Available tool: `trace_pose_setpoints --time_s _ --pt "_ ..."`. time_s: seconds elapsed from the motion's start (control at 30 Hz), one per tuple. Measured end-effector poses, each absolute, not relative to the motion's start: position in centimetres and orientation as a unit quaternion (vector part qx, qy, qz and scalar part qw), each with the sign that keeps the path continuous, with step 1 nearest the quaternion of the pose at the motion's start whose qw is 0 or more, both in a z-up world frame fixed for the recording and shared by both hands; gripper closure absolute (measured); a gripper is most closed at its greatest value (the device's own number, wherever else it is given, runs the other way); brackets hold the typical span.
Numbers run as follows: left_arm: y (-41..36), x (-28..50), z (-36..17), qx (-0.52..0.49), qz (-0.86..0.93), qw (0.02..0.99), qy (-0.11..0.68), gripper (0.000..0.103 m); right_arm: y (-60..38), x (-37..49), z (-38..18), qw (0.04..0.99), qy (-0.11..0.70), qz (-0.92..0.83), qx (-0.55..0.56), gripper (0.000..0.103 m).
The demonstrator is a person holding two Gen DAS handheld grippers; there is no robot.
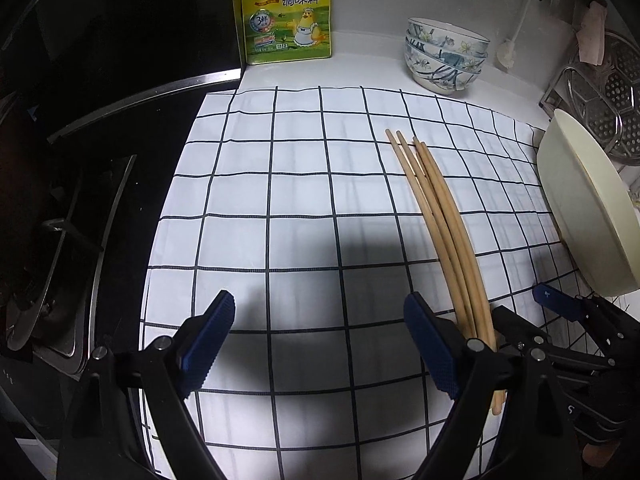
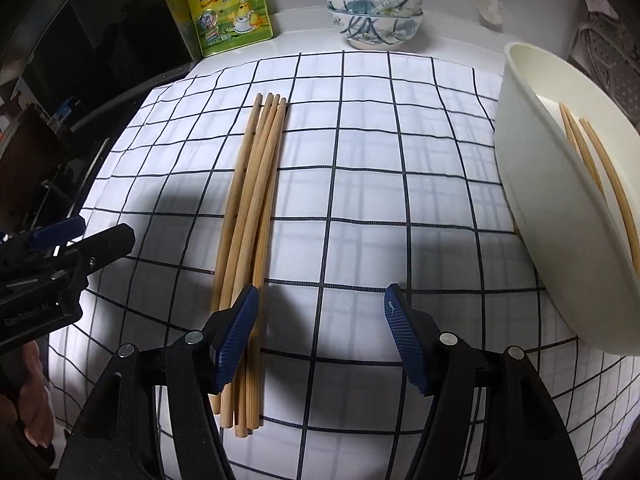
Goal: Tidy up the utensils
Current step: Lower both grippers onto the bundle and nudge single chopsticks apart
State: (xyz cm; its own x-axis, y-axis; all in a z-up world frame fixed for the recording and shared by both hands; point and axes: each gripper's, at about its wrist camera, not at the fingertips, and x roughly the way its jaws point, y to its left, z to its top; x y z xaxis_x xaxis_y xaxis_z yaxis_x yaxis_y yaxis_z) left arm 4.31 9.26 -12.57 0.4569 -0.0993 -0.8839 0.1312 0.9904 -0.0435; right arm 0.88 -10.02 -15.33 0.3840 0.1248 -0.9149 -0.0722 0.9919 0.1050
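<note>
Several wooden chopsticks [image 2: 256,184] lie bundled lengthwise on the white checked cloth [image 2: 360,200]; they also show in the left wrist view [image 1: 440,216]. My left gripper [image 1: 320,340] is open and empty, left of the bundle. My right gripper [image 2: 320,336] is open and empty, its left finger [image 2: 236,340] over the bundle's near ends. A cream basin [image 2: 560,208] at the right holds more chopsticks [image 2: 600,176]. The right gripper shows in the left view [image 1: 568,320].
A yellow seasoning pouch [image 1: 288,12] and stacked patterned bowls [image 1: 444,56] stand at the back. A black gas stove [image 1: 80,200] lies left of the cloth. A metal rack [image 1: 600,112] stands behind the basin [image 1: 580,208].
</note>
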Motion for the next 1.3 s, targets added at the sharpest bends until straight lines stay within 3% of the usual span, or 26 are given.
trace_pose_setpoints --time_s 0.33,1.3 --pt "8.7 4.5 -12.8 0.021 -0.075 0.85 0.521 0.018 -9.0 0.8 -15.5 0.836 0.546 0.053 -0.018 0.04" --pt "3.8 5.6 -15.4 0.053 -0.086 0.842 0.529 0.012 -13.5 0.6 -14.8 0.844 0.536 0.022 0.024 0.04"
